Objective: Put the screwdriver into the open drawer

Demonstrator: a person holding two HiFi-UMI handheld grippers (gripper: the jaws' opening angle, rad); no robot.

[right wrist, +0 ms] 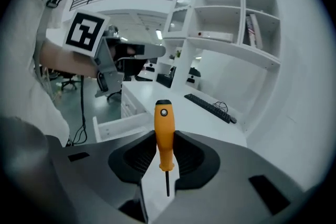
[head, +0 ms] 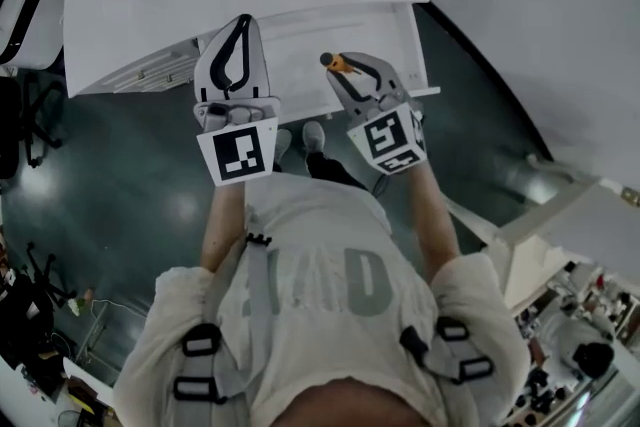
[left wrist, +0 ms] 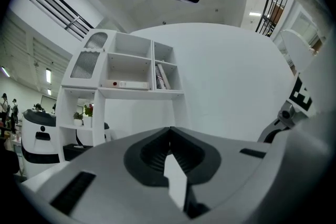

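Holds the screwdriver (right wrist: 163, 131) clamped by its orange handle in the jaws of the right gripper (right wrist: 164, 150), black-capped butt end forward, thin shaft pointing back toward the camera. Judged a carrying grip: firm on the thick part, with the handle leading so as to go in first. Appears in the head view above the open drawer (head: 392, 35), tilted downward and not yet lowered inside. Shows the left gripper (left wrist: 170, 129) level alongside, jaws clenched on nothing, probably parked clear of the drop.

Looks from the right gripper view along the white desk (right wrist: 199, 122) to the same drawer, pulled out from the desk's front toward the person. Reveals only a pale inner floor there, with no contents to be made out from this angle. Likely stands open simply to receive the tool.

Farther along the desk, a dark keyboard (right wrist: 210, 106) with its cable. Behind, a white shelf unit (right wrist: 231, 13), with a few books (right wrist: 253, 29) upright in one compartment and a flat pale box (right wrist: 215, 35) lying in the next. Other compartments seemingly bare.

Leaves, on this showing, the descent into the drawer and the release.
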